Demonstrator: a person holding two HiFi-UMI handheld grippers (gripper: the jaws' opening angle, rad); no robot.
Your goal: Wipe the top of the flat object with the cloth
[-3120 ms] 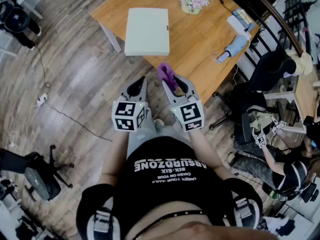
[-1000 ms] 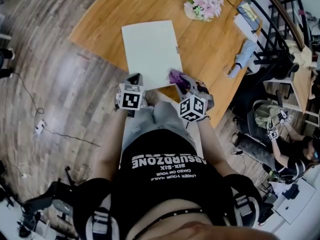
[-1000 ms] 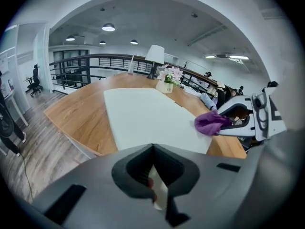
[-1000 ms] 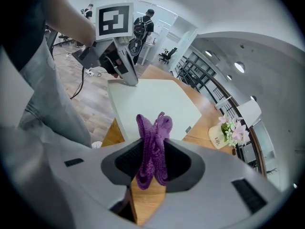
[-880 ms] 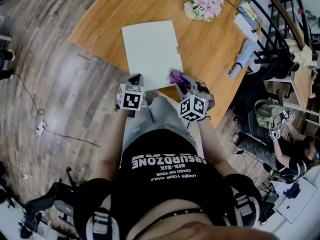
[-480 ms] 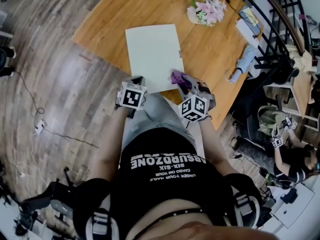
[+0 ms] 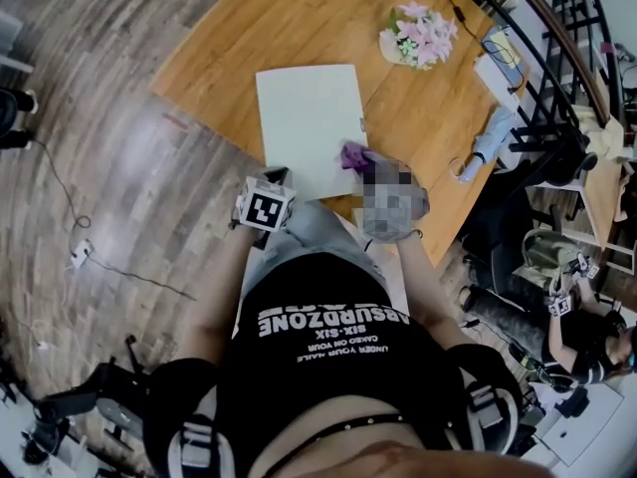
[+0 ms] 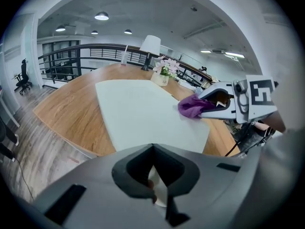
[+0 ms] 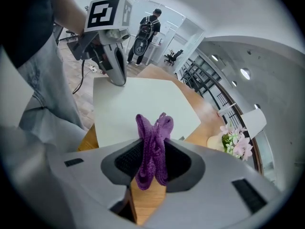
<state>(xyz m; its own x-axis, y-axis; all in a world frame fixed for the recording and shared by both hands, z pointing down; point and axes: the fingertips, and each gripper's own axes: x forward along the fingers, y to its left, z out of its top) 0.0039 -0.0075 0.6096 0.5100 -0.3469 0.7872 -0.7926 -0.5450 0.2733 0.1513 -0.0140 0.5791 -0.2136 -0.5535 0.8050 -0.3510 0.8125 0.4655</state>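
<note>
purple cloth (image 9: 152,140) pinched between right gripper (image 9: 151,162) fingers (image 9: 125,160), beside flat object (image 9: 143,104) edge.

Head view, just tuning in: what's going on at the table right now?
A person stands at the wooden table with a gripper in each hand. The right gripper is shut on a purple cloth, held at the near right edge of the flat white panel. Whether the cloth touches the panel is unclear. The left gripper is shut and empty, by the panel's near left corner.
</note>
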